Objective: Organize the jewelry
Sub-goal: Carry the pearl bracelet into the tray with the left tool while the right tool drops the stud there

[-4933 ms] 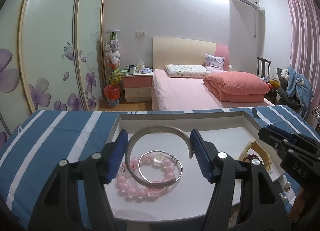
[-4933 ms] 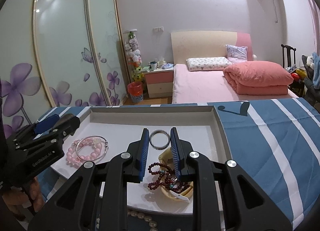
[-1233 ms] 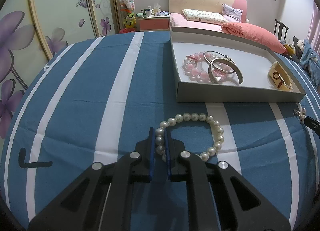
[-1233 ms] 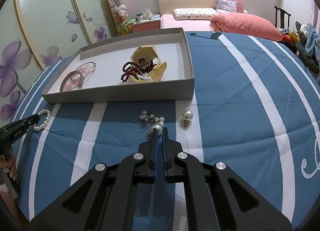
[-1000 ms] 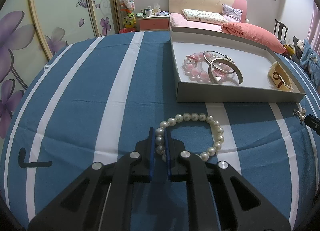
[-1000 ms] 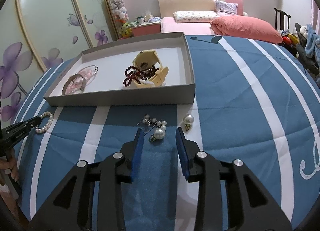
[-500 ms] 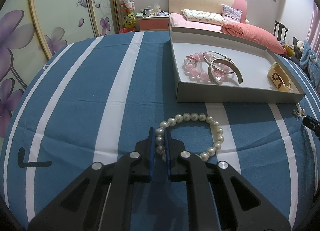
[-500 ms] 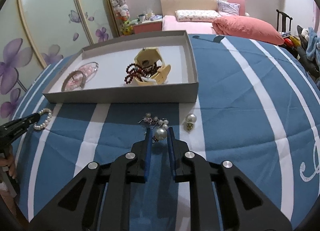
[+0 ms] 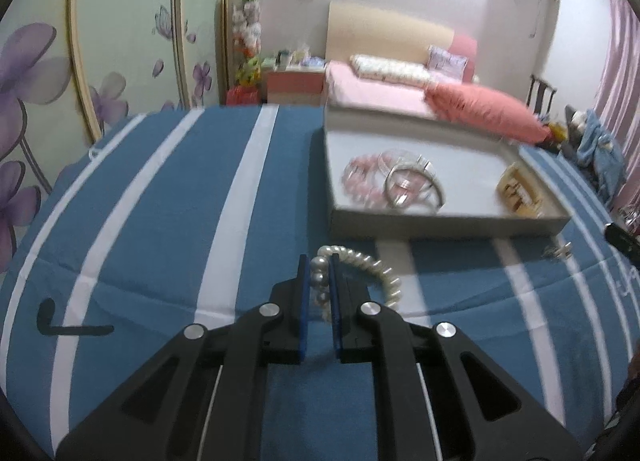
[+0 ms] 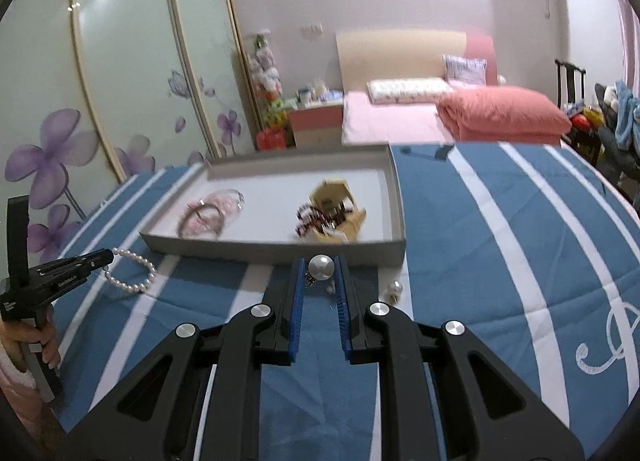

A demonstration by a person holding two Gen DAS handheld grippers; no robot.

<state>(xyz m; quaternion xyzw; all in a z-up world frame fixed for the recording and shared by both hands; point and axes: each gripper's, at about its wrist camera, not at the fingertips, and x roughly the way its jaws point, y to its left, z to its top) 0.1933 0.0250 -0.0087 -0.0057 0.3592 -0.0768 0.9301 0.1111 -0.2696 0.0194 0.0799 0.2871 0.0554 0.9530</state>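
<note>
My left gripper (image 9: 319, 261) is shut on a white pearl bracelet (image 9: 372, 266) and holds it lifted above the blue striped cloth, just in front of the grey tray (image 9: 440, 223). My right gripper (image 10: 320, 266) is shut on a pearl earring (image 10: 321, 267), raised in front of the tray's near wall (image 10: 280, 251). The tray holds a pink bead bracelet (image 9: 358, 180), silver bangles (image 9: 412, 181) and a beige box (image 10: 336, 213) with dark red beads (image 10: 310, 219). The left gripper with the pearl bracelet also shows in the right wrist view (image 10: 108, 257).
Another pearl earring (image 10: 394, 288) lies on the cloth right of my right gripper. More small earrings (image 9: 558, 250) lie near the tray's right corner. A bed with pink bedding (image 10: 500, 117) and wardrobe doors (image 10: 120, 61) stand beyond the table.
Both grippers have lifted and tilted up. The left has raised the pearl bracelet off the cloth. The right closed on the pearl earring and raised it towards the tray.
</note>
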